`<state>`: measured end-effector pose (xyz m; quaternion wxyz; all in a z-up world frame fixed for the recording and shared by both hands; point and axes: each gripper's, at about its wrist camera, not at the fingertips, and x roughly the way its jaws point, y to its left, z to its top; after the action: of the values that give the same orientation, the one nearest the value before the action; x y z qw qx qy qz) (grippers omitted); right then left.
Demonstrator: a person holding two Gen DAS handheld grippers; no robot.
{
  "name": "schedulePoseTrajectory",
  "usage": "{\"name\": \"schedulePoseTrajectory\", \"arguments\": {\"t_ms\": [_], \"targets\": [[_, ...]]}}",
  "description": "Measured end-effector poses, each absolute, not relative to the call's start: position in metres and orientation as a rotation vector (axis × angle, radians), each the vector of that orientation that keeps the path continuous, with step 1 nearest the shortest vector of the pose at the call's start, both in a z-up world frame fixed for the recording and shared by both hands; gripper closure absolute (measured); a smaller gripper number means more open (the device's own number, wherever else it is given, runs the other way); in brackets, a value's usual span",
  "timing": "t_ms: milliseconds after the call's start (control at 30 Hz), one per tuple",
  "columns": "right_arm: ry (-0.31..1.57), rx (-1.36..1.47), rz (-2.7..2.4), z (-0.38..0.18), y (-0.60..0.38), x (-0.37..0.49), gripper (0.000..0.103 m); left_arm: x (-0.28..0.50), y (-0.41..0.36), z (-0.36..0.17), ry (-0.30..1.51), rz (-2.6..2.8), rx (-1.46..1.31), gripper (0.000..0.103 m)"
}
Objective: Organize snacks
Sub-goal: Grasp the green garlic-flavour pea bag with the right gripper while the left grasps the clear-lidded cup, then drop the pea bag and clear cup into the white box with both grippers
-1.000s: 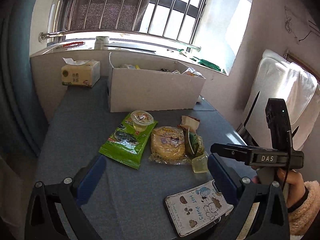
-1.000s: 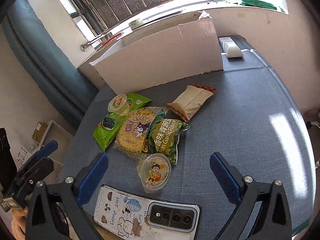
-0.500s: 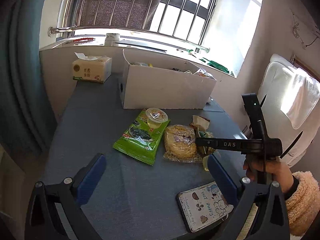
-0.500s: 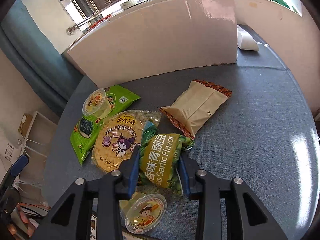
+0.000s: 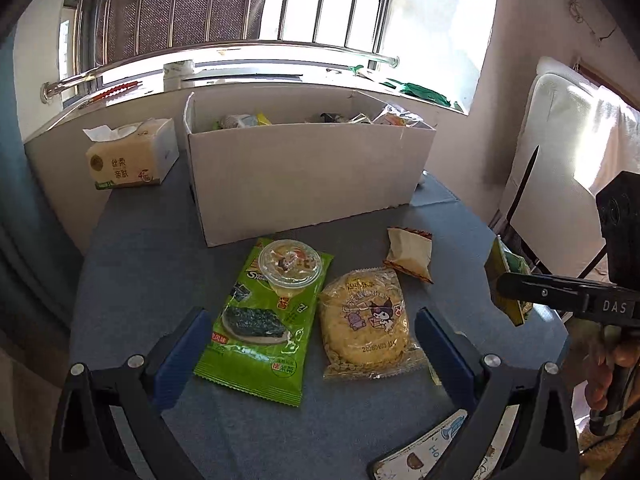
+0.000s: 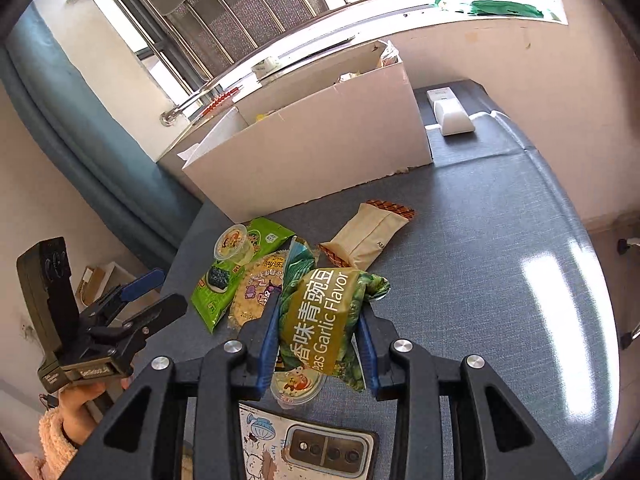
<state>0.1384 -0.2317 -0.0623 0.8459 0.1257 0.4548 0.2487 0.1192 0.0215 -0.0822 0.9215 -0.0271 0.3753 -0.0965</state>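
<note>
My right gripper [image 6: 318, 320] is shut on a green garlic pea bag [image 6: 320, 316] and holds it above the table; the bag also shows at the right of the left wrist view [image 5: 508, 280]. On the blue table lie a green seaweed bag [image 5: 260, 324] with a jelly cup [image 5: 290, 266] on it, a round cracker pack [image 5: 370, 320] and a beige packet [image 5: 410, 254]. A second jelly cup [image 6: 296, 388] sits under the lifted bag. My left gripper [image 5: 312, 344] is open and empty above the near table. The white cardboard box [image 5: 304, 180] holds several snacks.
A tissue pack [image 5: 128, 156] stands left of the box. A phone in a cartoon case [image 6: 304, 444] lies at the near table edge. A white object [image 6: 450, 114] sits right of the box. A white chair [image 5: 568, 168] stands to the right.
My right gripper closed on the garlic pea bag and lifted it off the table. My left gripper moved closer to the seaweed bag and cracker pack.
</note>
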Motion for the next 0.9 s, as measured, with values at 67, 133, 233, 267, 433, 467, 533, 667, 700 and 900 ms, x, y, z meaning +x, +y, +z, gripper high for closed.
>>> {"name": "schedulePoseTrajectory", "arguments": {"t_ms": [67,133,233,267,433,467,533,667,700,900], "targets": [[0.953,0.276,0.521,-0.061,-0.24,0.13,0.065,0.14,0.017,-0.087,0.784,-0.192,-0.016,0.0],[0.949,0.28,0.517,-0.06,-0.245,0.124,0.065,0.158,0.017,-0.093,0.808,-0.185,0.005,0.0],[0.947,0.276,0.517,-0.059,-0.25,0.118,0.065,0.179,0.02,-0.105,0.851,-0.187,0.008,0.003],[0.947,0.274,0.519,-0.059,-0.251,0.117,0.065,0.183,0.02,-0.108,0.857,-0.198,0.005,0.009],[0.961,0.287,0.522,-0.065,-0.254,0.118,0.065,0.193,0.017,-0.123,0.883,-0.202,0.059,0.054],[0.959,0.289,0.525,-0.065,-0.254,0.119,0.065,0.19,0.019,-0.12,0.865,-0.209,0.044,0.054],[0.955,0.282,0.534,-0.064,-0.253,0.118,0.065,0.181,0.025,-0.112,0.835,-0.222,0.005,0.054],[0.959,0.273,0.544,-0.066,-0.246,0.122,0.065,0.163,0.038,-0.091,0.777,-0.232,-0.062,0.054],[0.958,0.271,0.548,-0.066,-0.244,0.124,0.065,0.159,0.041,-0.085,0.764,-0.237,-0.084,0.054],[0.903,0.222,0.601,-0.04,-0.219,0.151,0.065,0.154,0.064,-0.035,0.655,-0.257,-0.191,0.054]]}}
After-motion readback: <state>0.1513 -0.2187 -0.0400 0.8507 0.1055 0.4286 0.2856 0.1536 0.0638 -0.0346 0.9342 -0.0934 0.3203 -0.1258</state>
